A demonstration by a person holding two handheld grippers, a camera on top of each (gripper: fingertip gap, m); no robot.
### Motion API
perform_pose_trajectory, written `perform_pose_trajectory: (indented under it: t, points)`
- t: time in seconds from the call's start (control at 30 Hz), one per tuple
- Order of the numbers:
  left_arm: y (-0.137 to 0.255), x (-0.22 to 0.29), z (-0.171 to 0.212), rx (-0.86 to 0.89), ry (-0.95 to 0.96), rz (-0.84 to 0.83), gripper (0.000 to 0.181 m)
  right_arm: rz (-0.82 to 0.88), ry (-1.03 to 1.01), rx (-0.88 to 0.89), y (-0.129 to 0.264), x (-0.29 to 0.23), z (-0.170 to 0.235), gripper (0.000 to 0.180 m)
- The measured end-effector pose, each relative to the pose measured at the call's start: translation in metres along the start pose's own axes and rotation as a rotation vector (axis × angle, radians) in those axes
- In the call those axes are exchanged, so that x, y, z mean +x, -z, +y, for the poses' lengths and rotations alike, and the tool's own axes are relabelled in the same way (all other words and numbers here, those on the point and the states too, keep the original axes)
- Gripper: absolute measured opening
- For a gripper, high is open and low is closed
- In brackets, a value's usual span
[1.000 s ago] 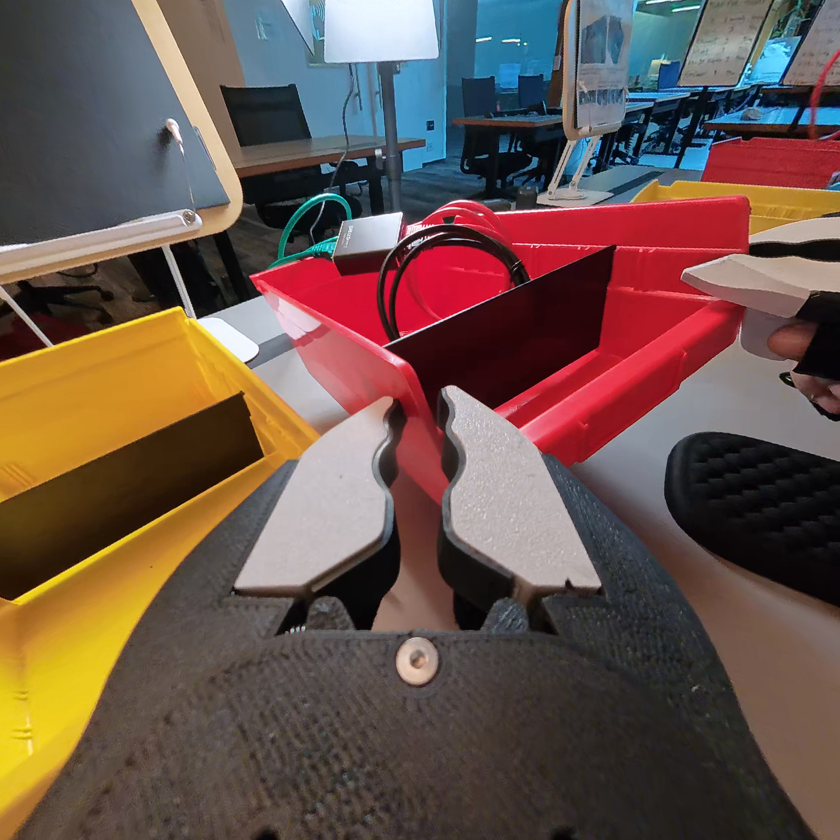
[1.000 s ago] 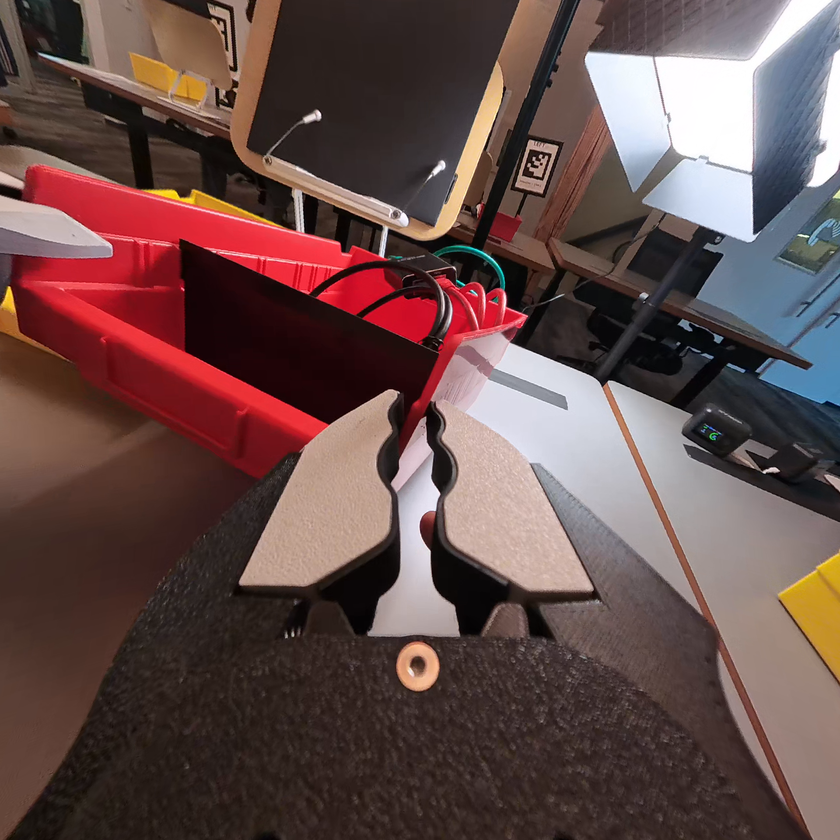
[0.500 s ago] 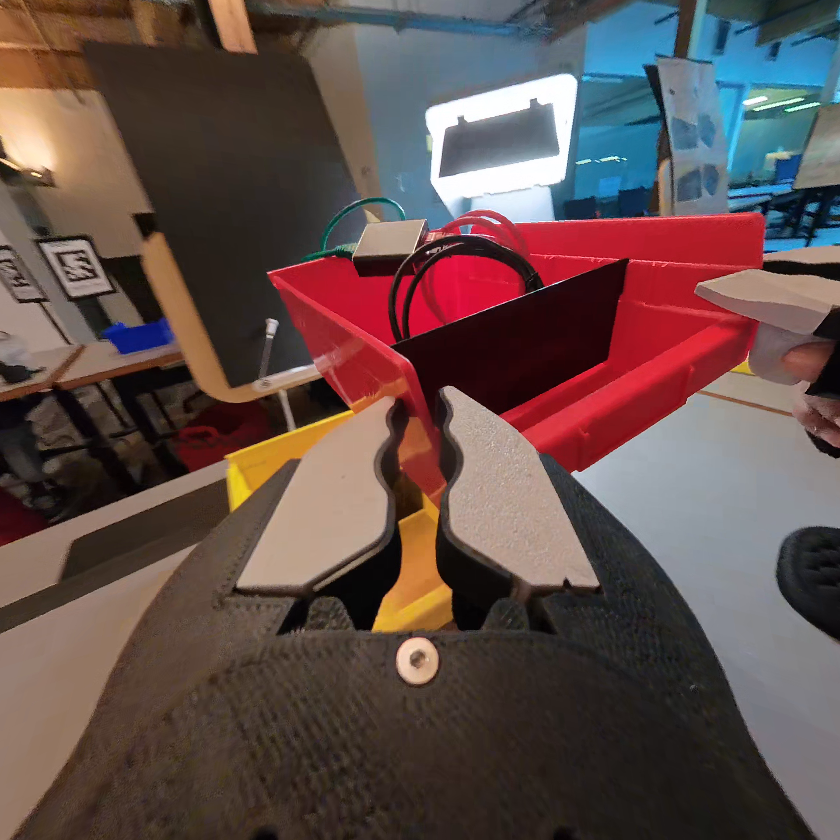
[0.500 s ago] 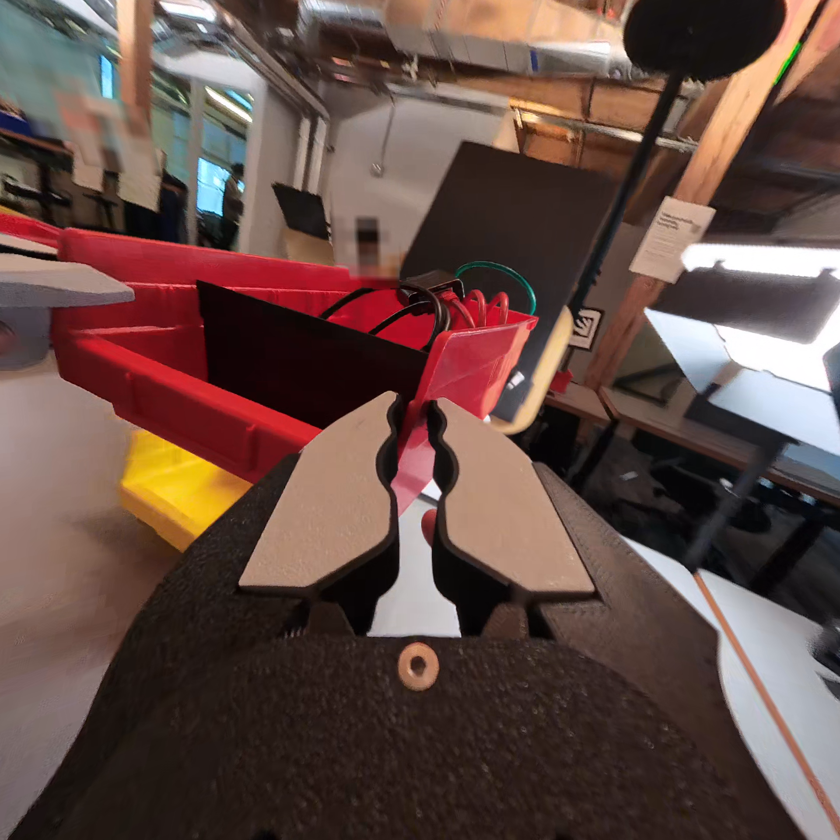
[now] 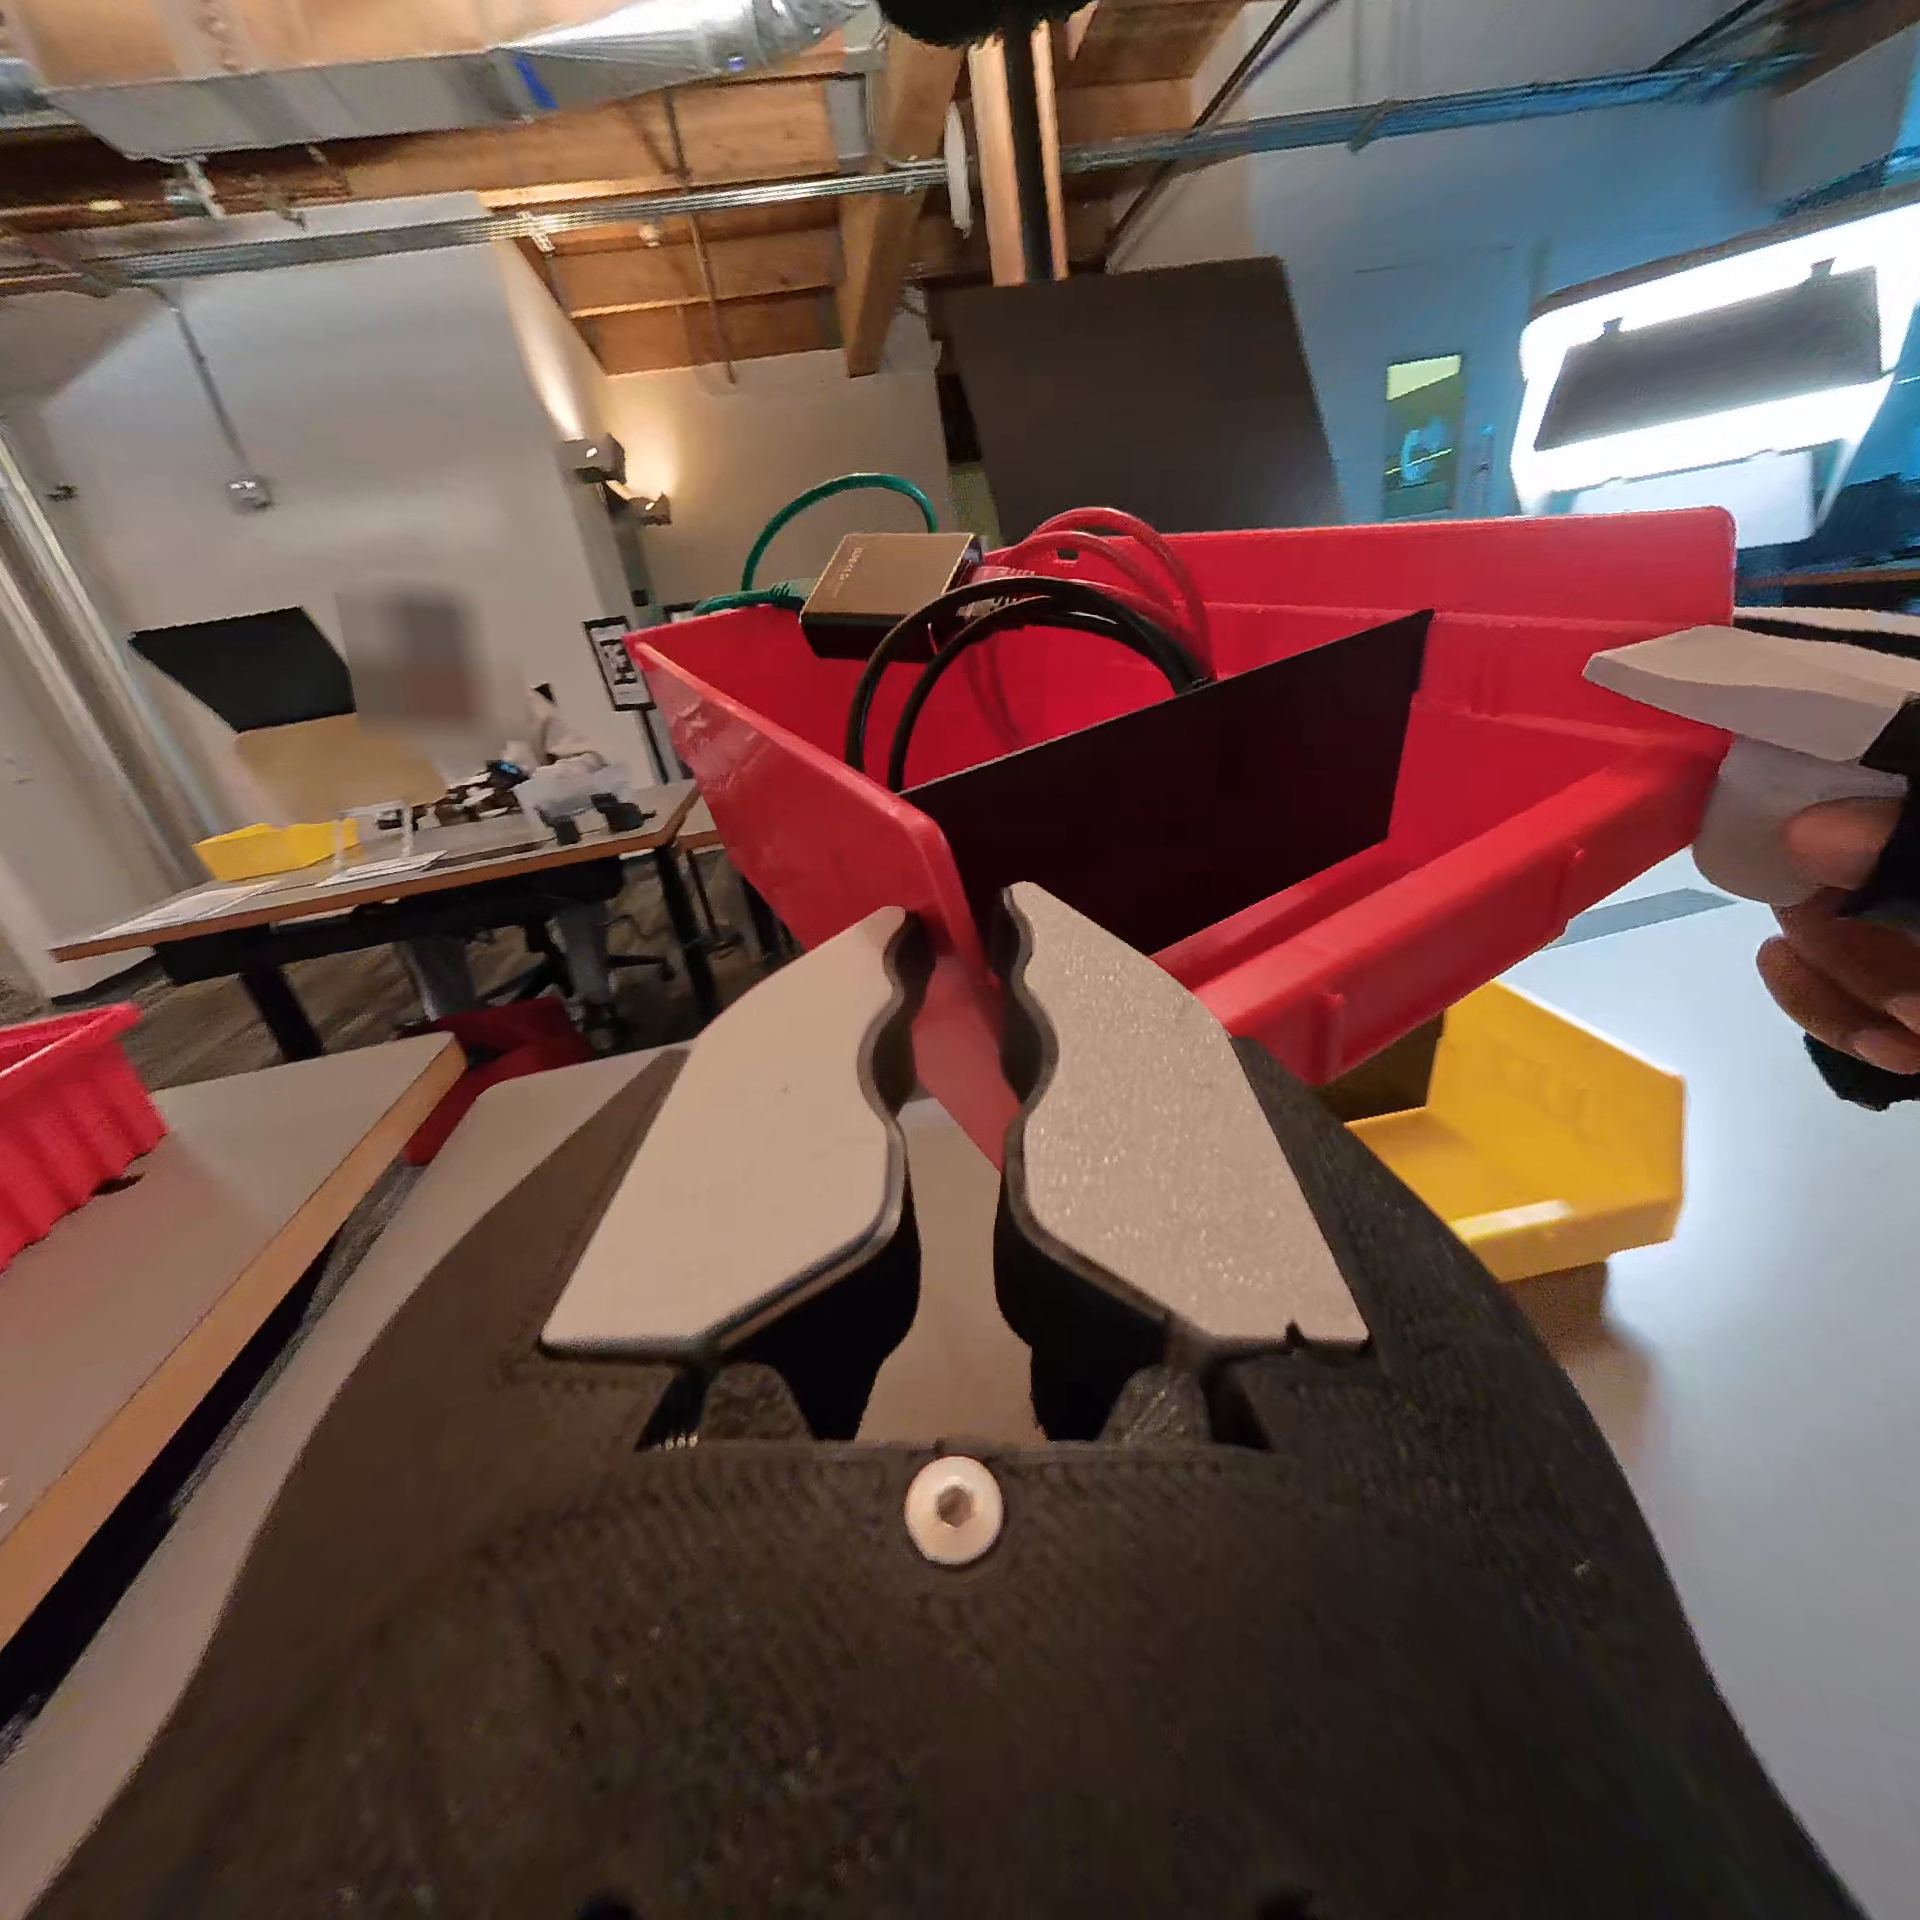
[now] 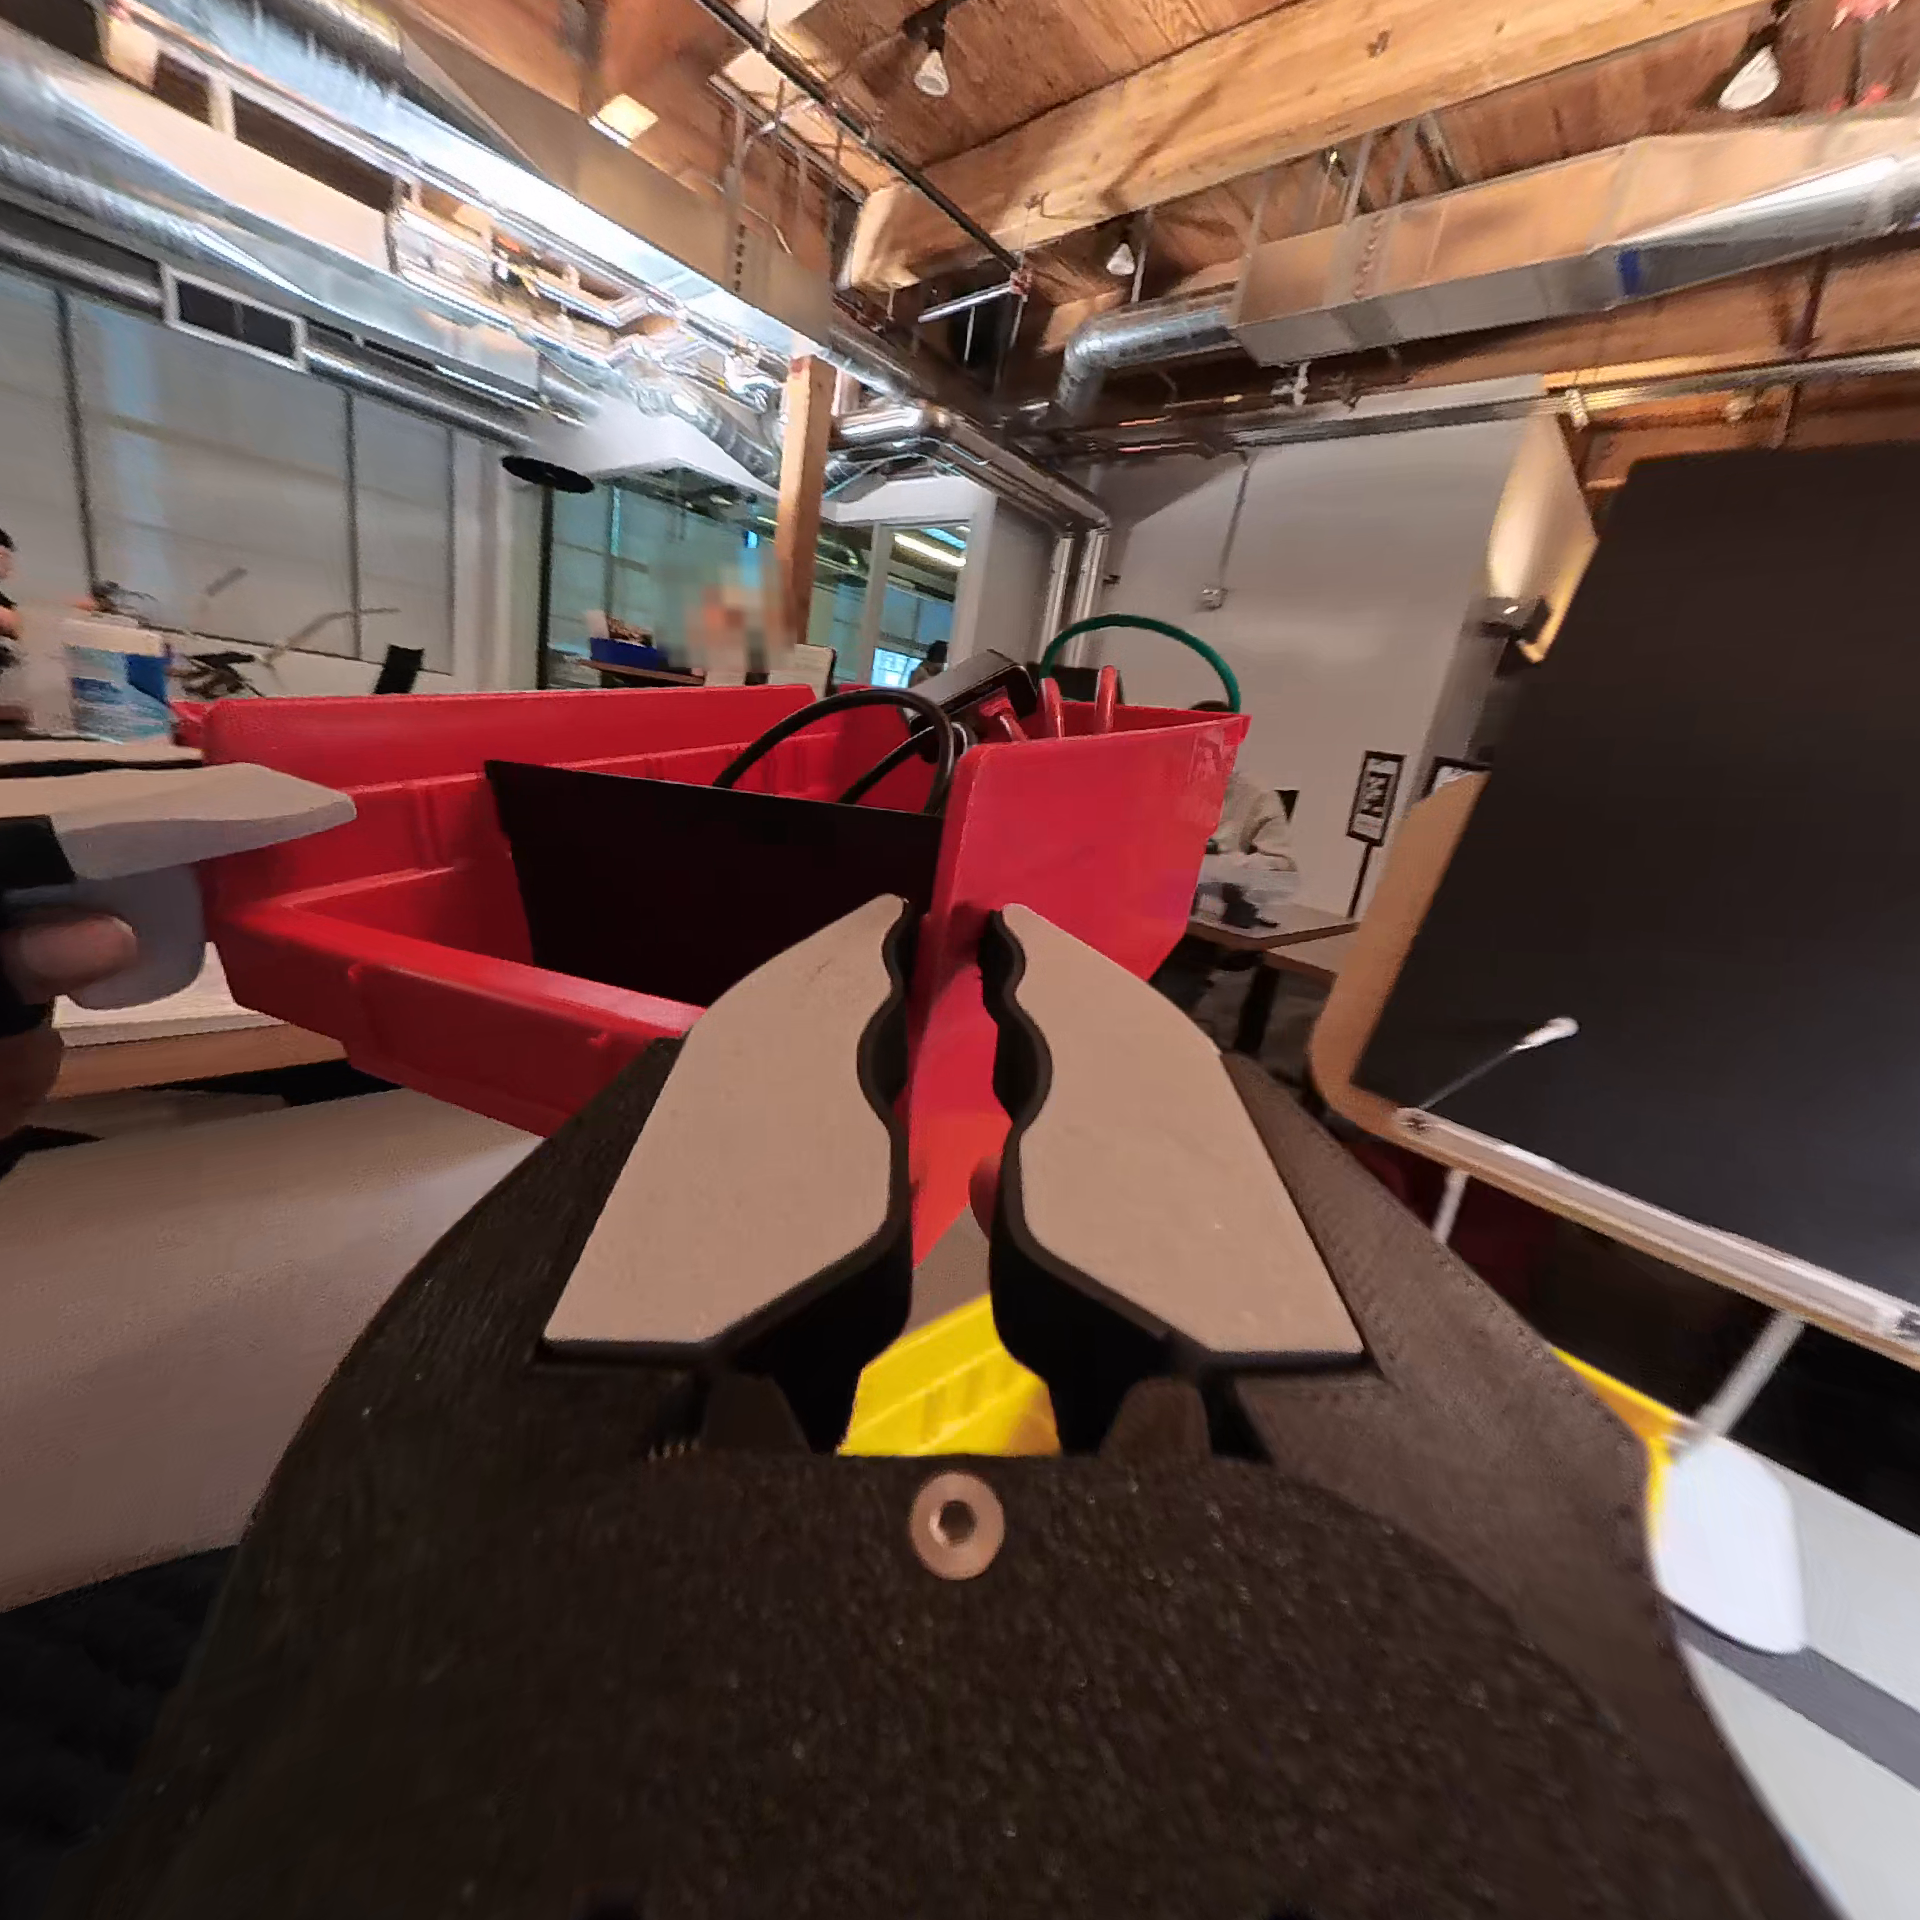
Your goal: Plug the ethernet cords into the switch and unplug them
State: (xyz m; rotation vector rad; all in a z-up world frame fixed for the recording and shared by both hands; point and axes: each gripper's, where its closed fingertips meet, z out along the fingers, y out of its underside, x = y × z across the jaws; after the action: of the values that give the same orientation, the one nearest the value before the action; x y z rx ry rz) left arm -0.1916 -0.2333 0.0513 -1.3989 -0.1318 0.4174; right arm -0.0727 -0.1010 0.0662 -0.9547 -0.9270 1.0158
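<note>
A red bin (image 5: 1455, 935) hangs in the air, tilted, held at both ends. In it lie a dark grey switch (image 5: 894, 582), a green cord (image 5: 831, 509), a red cord (image 5: 1122, 540), a black cord (image 5: 935, 665) and a black divider (image 5: 1195, 790). My left gripper (image 5: 956, 920) is shut on the bin's near wall. My right gripper (image 6: 948, 920) is shut on the bin's wall (image 6: 1091, 831) at the other end; it also shows in the left wrist view (image 5: 1766, 696). The switch (image 6: 971, 681) and green cord (image 6: 1143, 629) stick up above the rim.
A yellow bin (image 5: 1538, 1164) sits on the grey table below the red bin; it also shows in the right wrist view (image 6: 935, 1392). A black board on a stand (image 6: 1714, 831) is close on the right. Another red bin (image 5: 62, 1122) sits on the left table. One gripper's finger ends stand about 20 cm off the other's.
Both grippers have raised the red bin off the table and swung it over the yellow bin. Their grip on its walls is unchanged.
</note>
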Motion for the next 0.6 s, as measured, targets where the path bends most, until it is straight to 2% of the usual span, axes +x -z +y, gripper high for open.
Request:
perform_pose_trajectory:
  t: [0.2,0.6]
  points:
    - [0.020,-0.034,0.039,-0.040,0.000,-0.055,0.012,-0.051,-0.057,-0.034,-0.023,-0.034,0.043,0.011]
    - [0.040,-0.073,0.141,-0.101,0.107,-0.061,0.011,-0.119,-0.051,-0.155,-0.038,-0.085,0.124,0.013]
